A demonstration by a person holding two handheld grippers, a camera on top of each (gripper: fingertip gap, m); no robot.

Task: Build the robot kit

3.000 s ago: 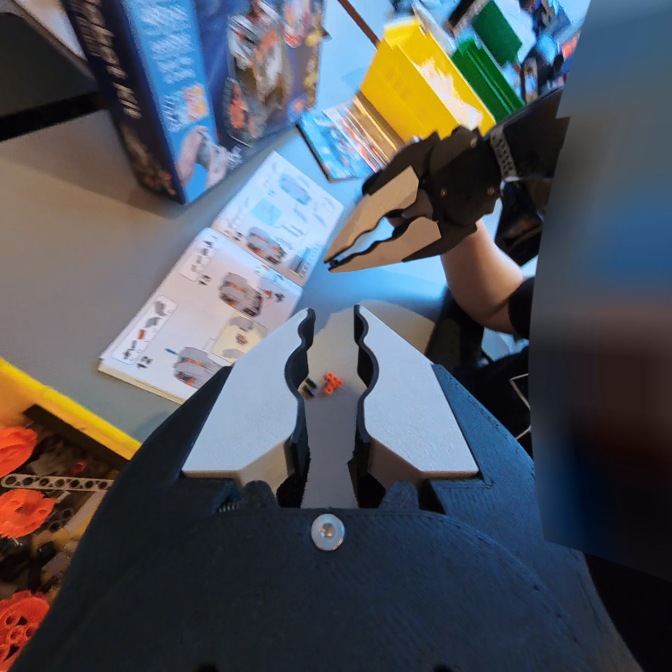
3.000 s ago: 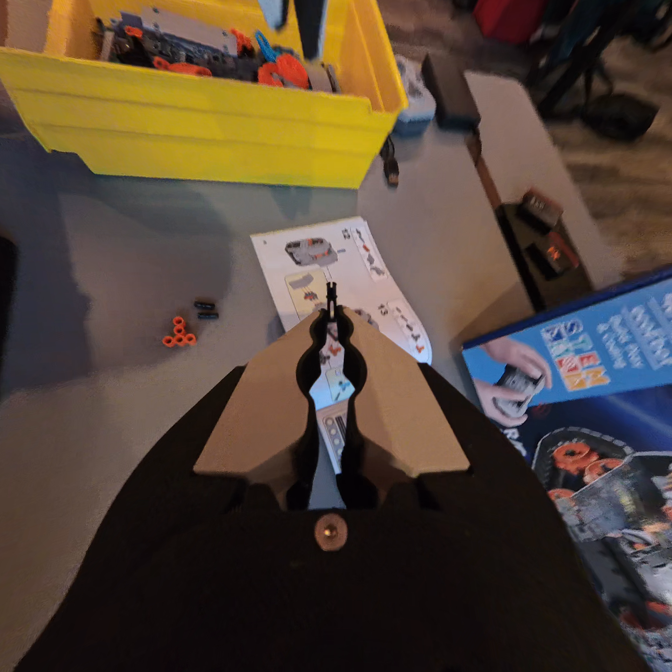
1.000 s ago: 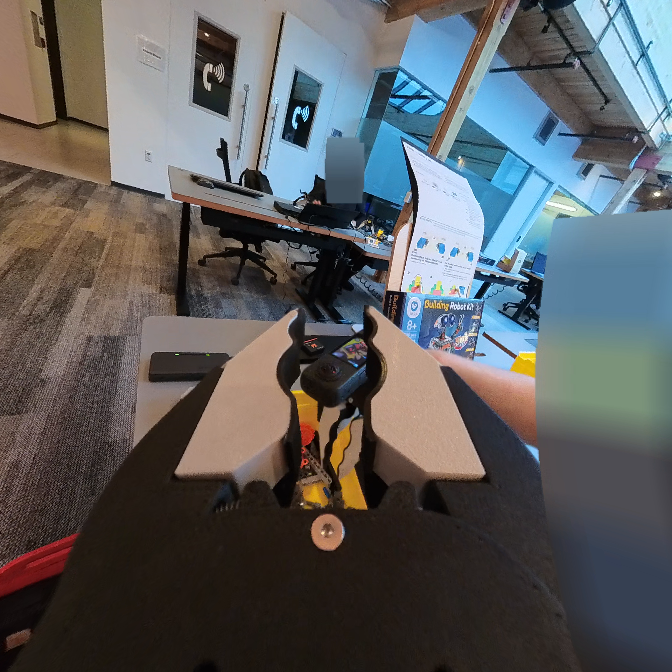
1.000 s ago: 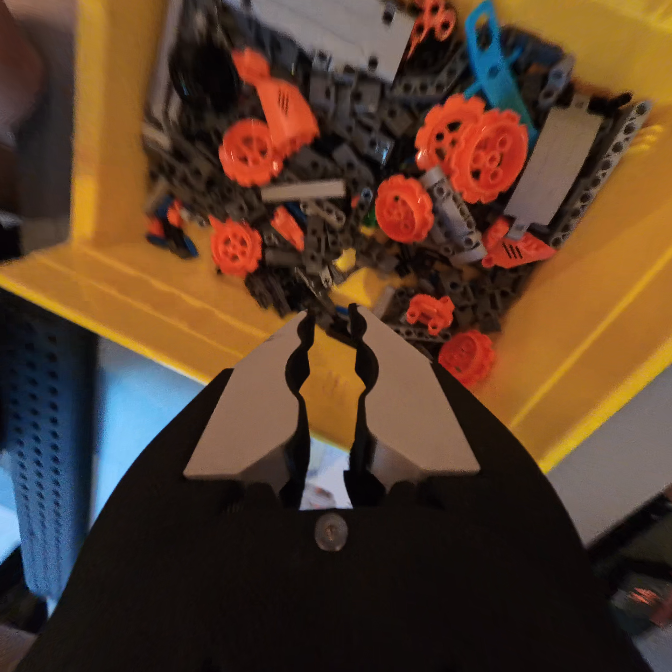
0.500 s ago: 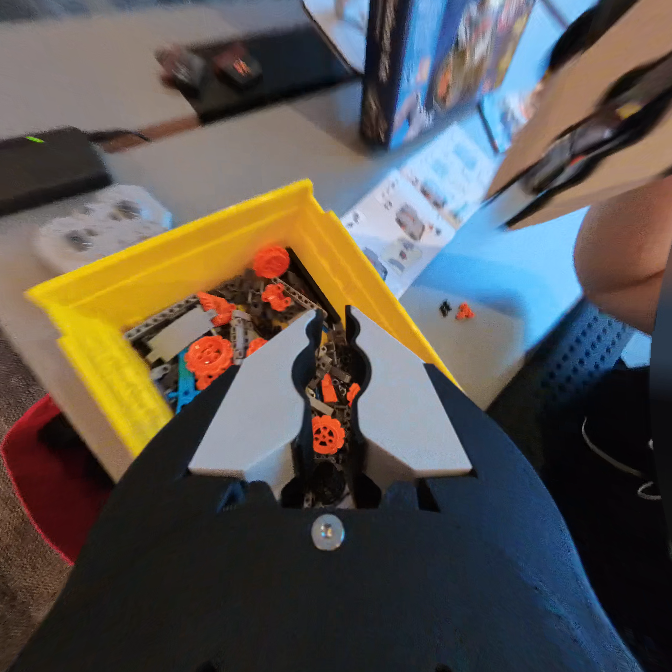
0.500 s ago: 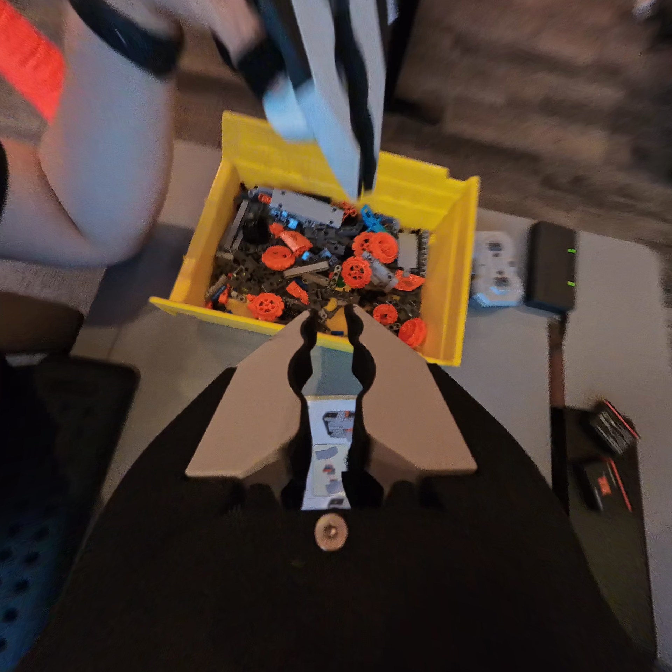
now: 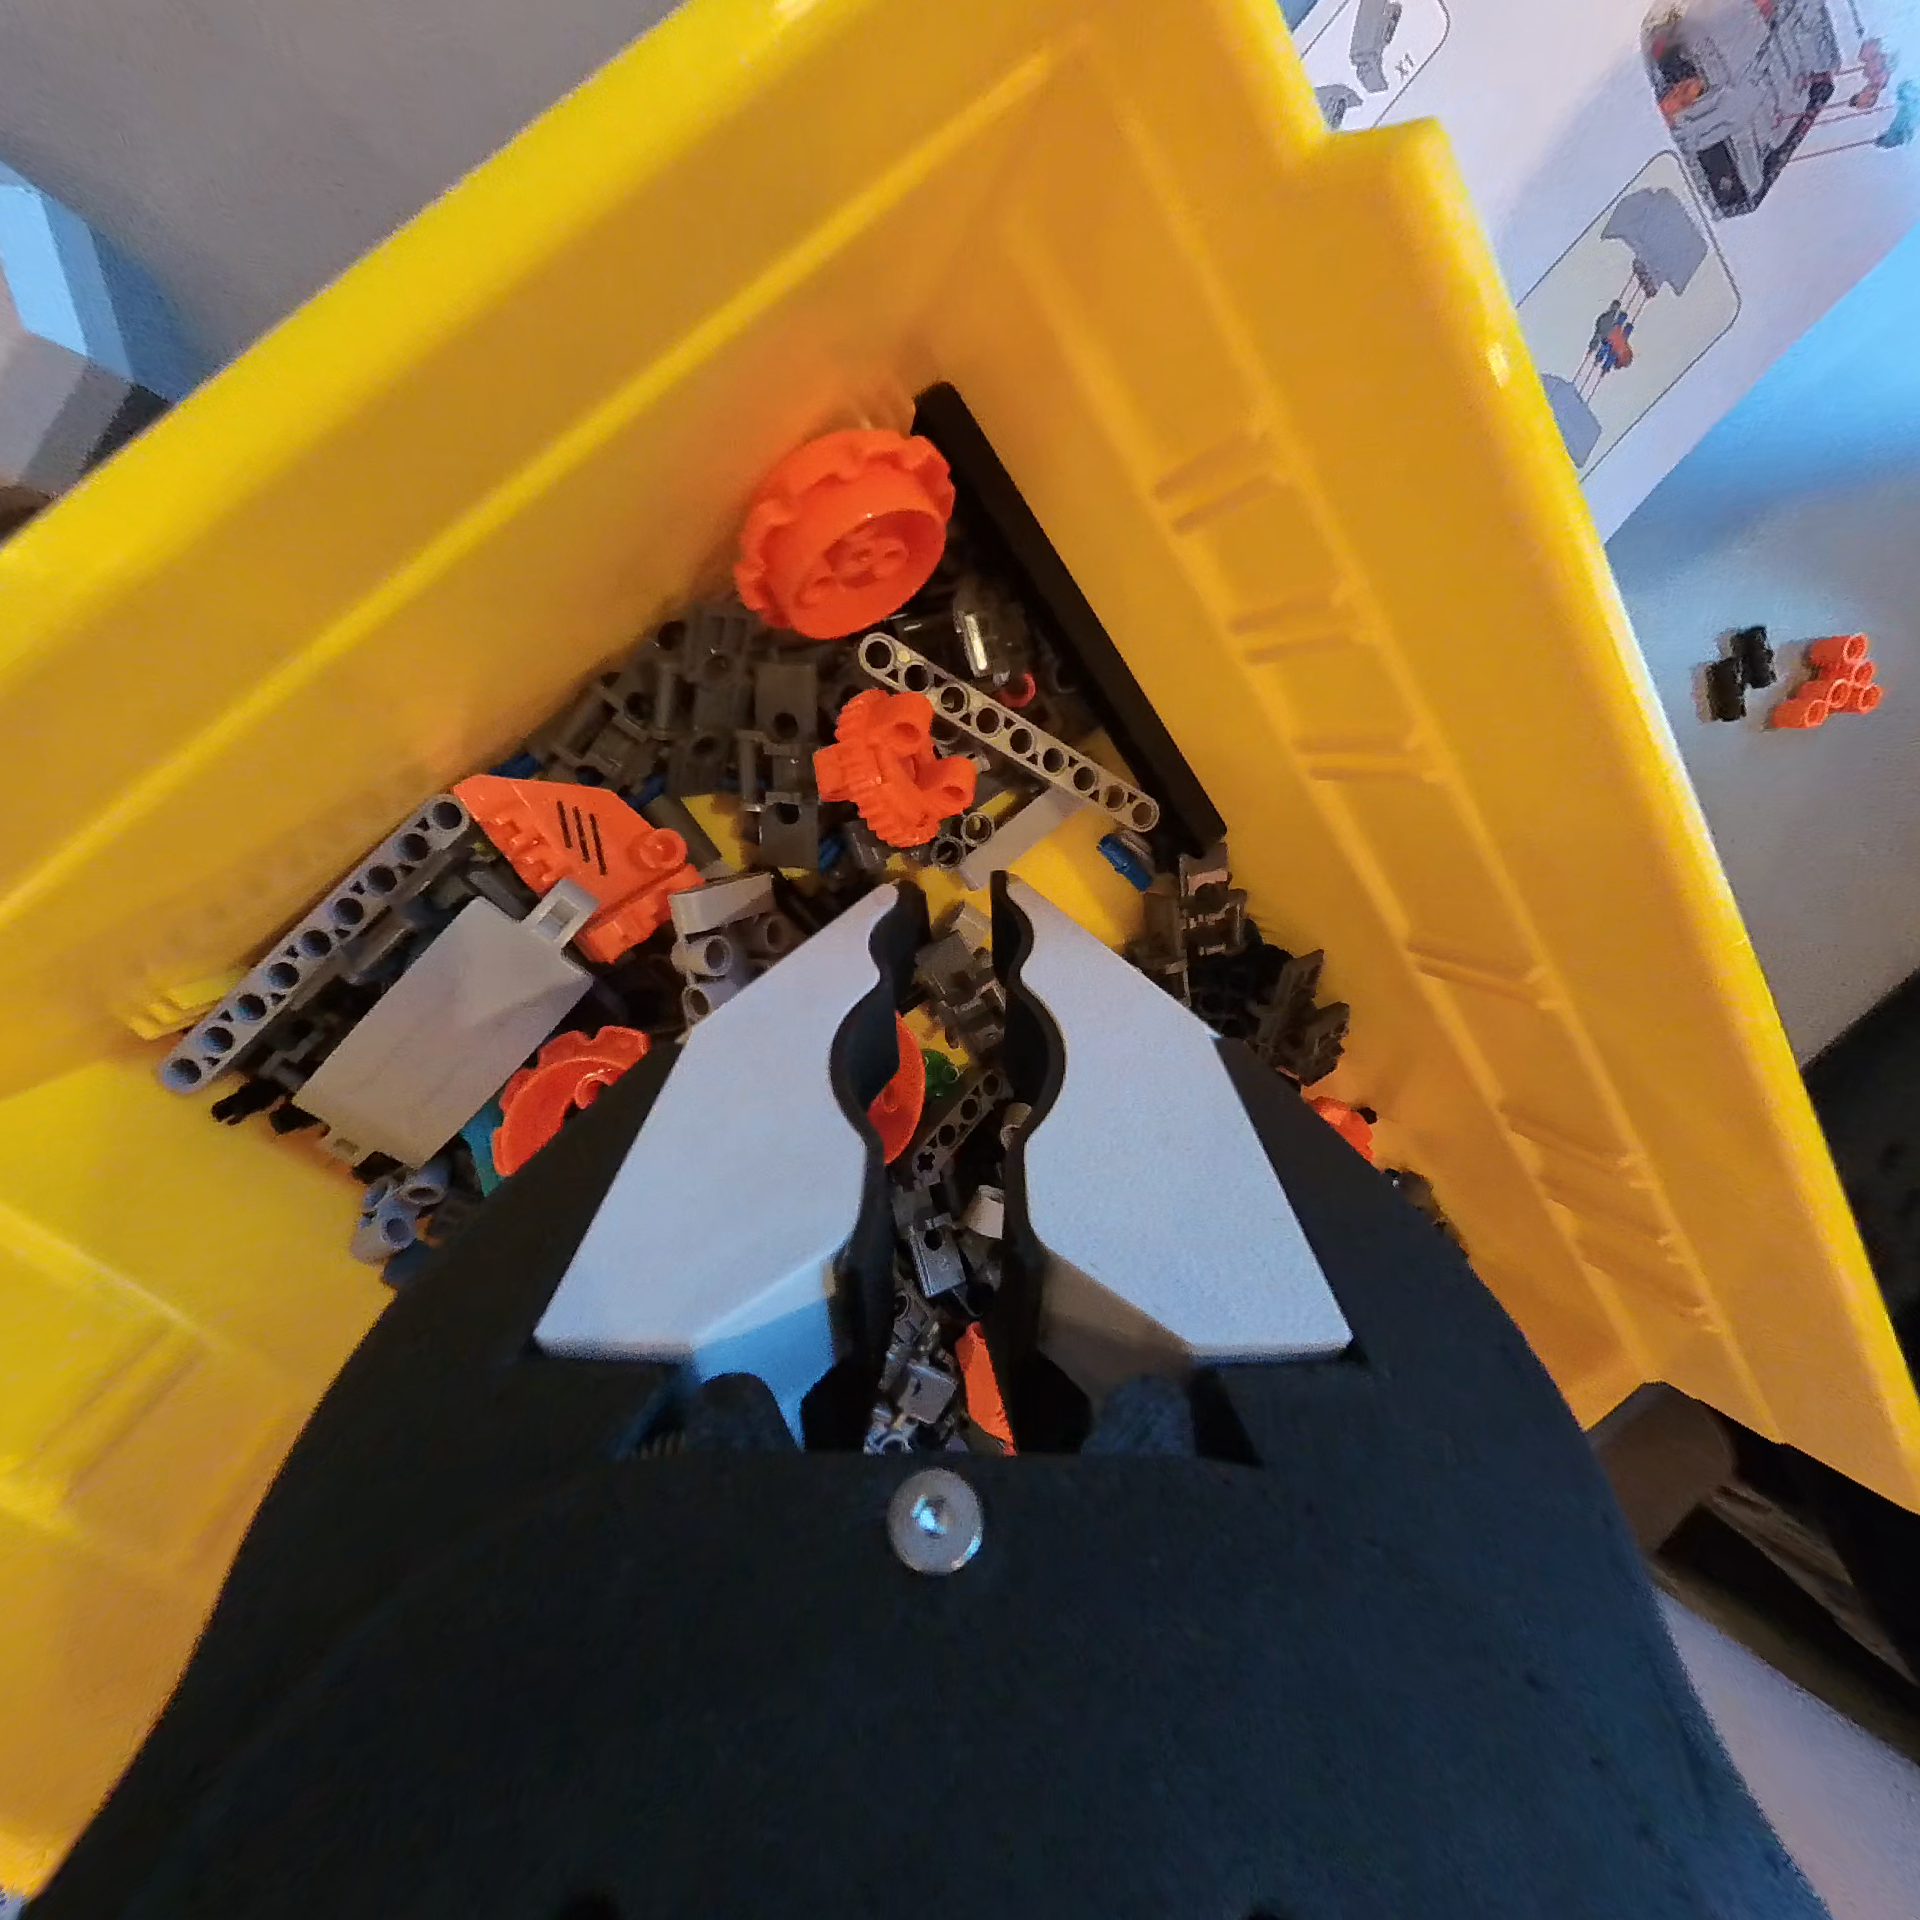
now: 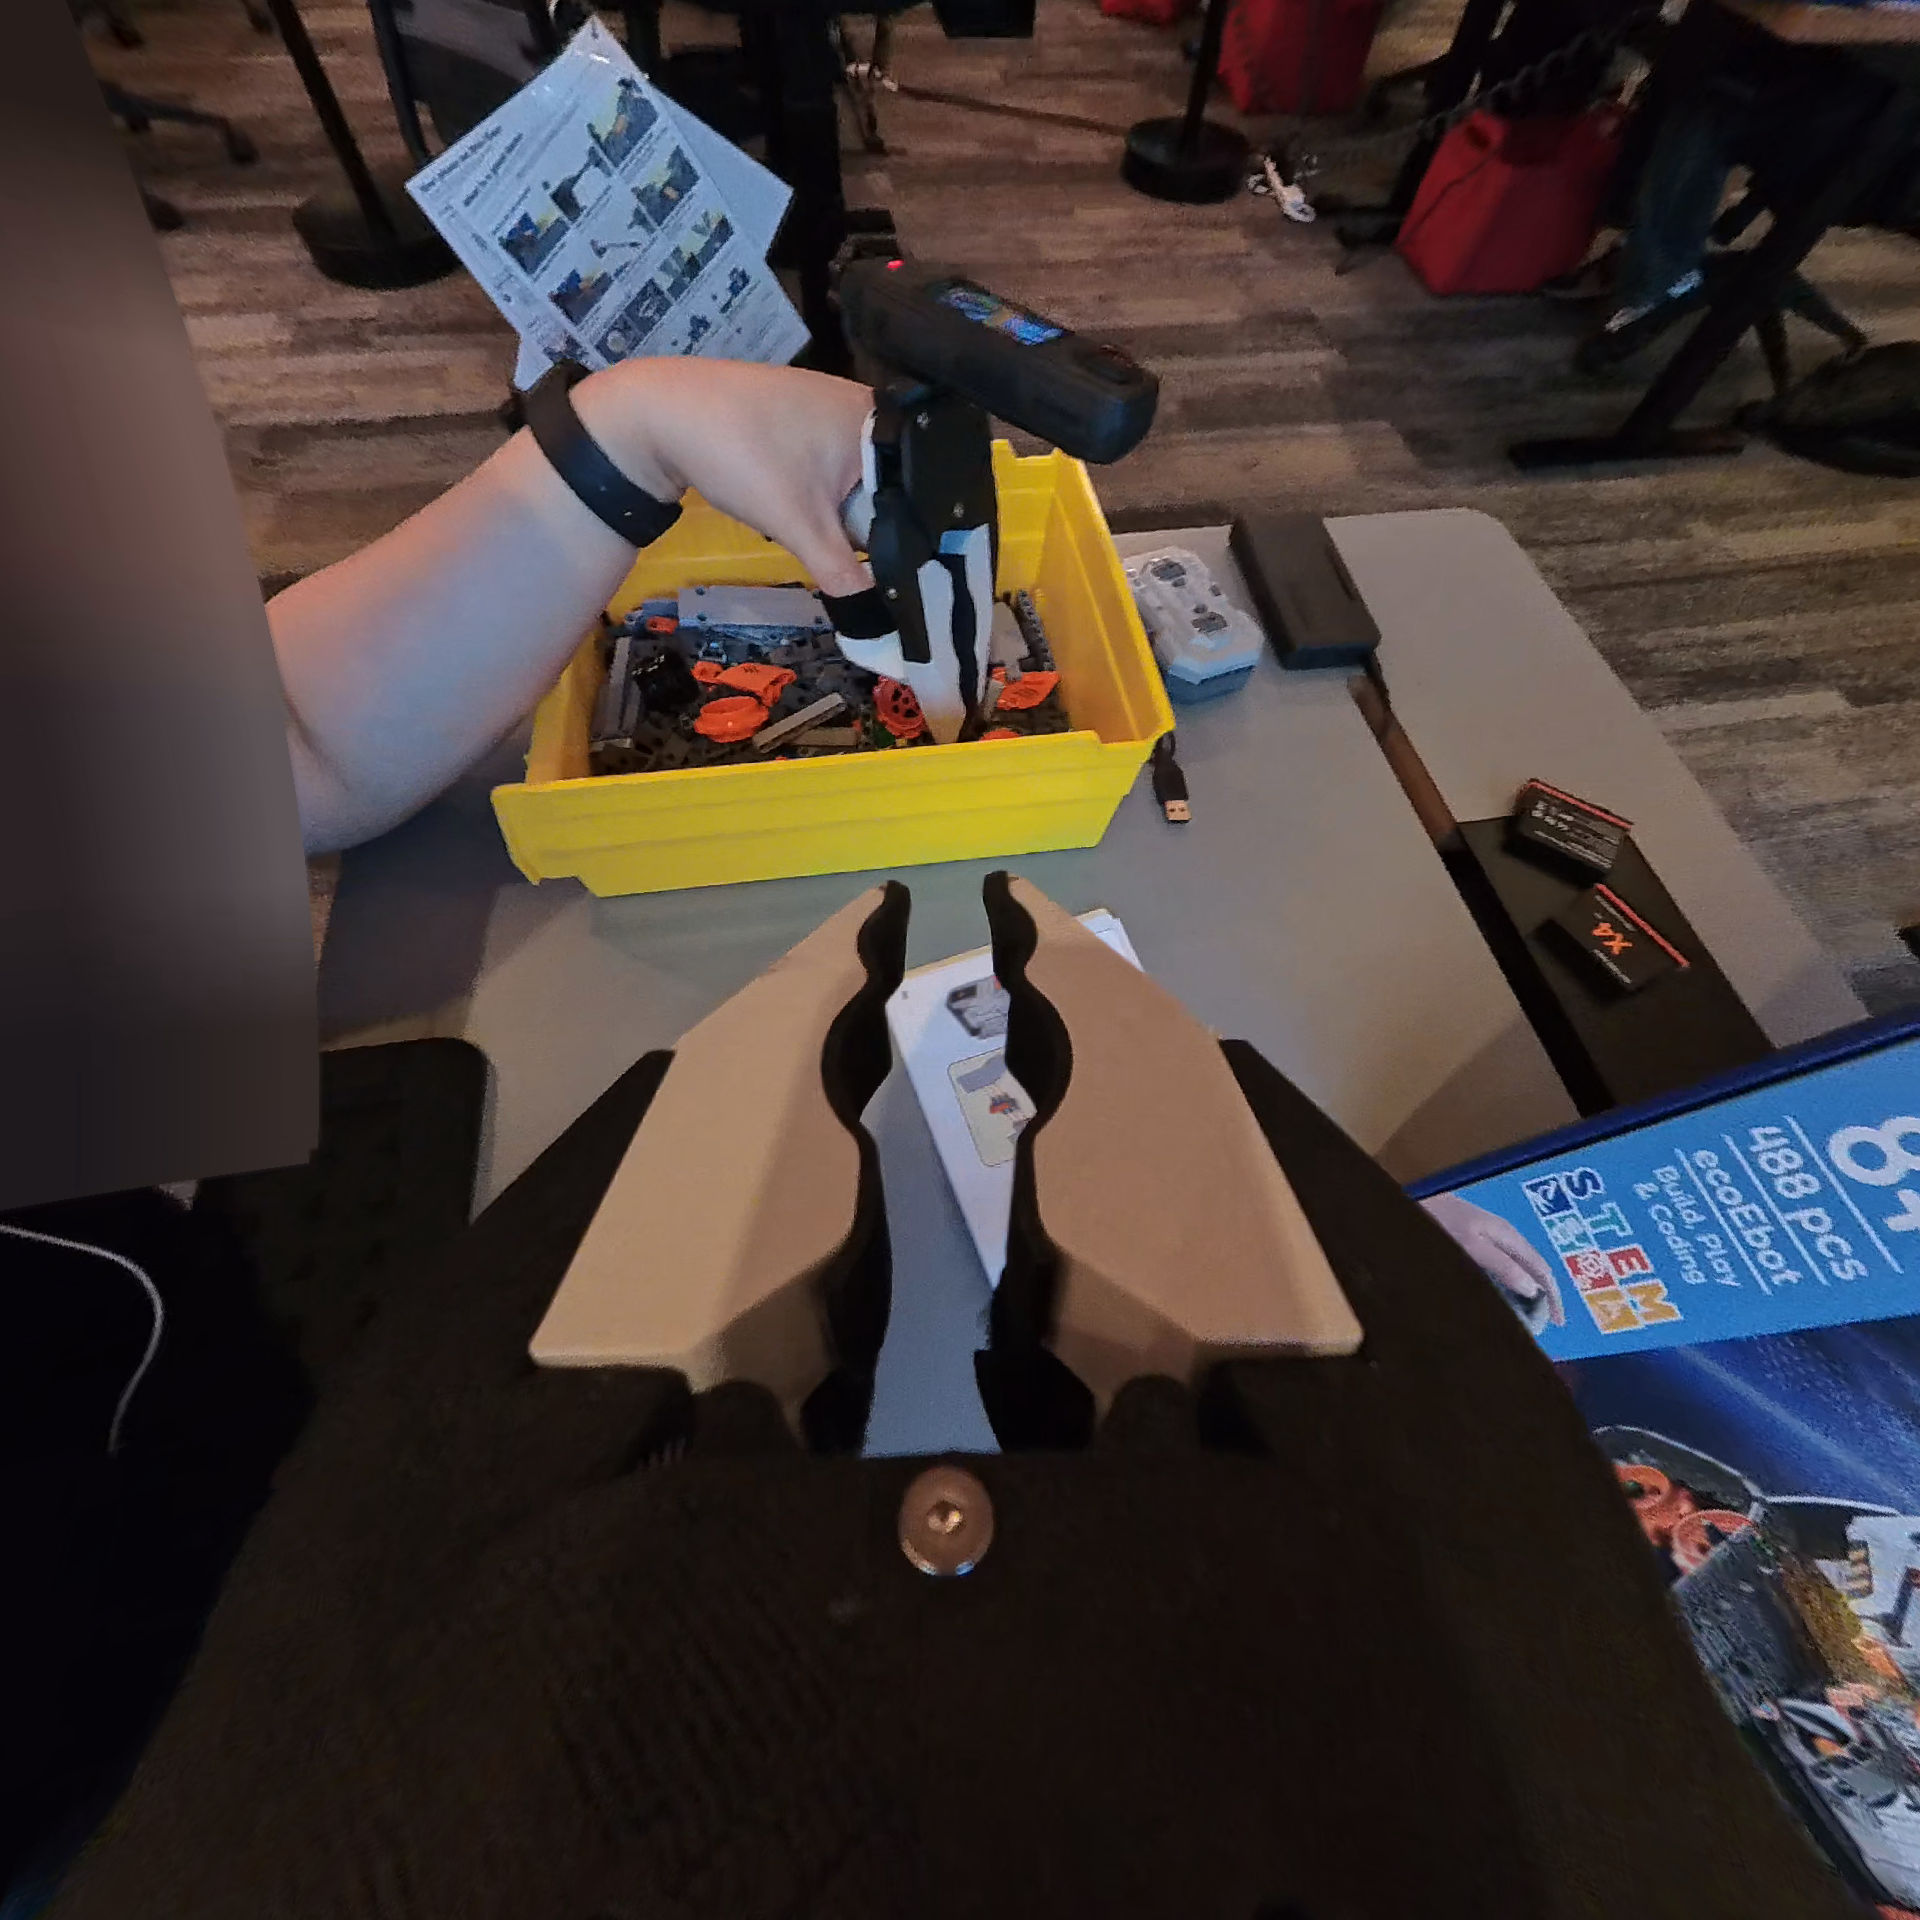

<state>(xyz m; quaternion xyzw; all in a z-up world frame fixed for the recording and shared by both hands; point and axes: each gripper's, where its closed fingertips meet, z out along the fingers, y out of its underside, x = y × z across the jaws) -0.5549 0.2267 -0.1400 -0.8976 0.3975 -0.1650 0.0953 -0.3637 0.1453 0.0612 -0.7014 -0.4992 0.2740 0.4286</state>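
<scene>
Two grippers, both with jaws apart: the left gripper [image 7: 951,899] dips into the yellow bin [image 7: 727,260] of building pieces [image 7: 727,727]; the right gripper [image 8: 945,894] hovers over the instruction booklet [image 8: 961,1049], nearer than the bin.

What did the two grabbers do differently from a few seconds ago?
The left gripper swung off the table, up, then down into the yellow bin, tips now open among the building pieces. The right gripper let go of the thin black pin, visited the bin and drew back over the instruction booklet, open and empty. Bin, booklet and the small orange piece stayed put.
</scene>
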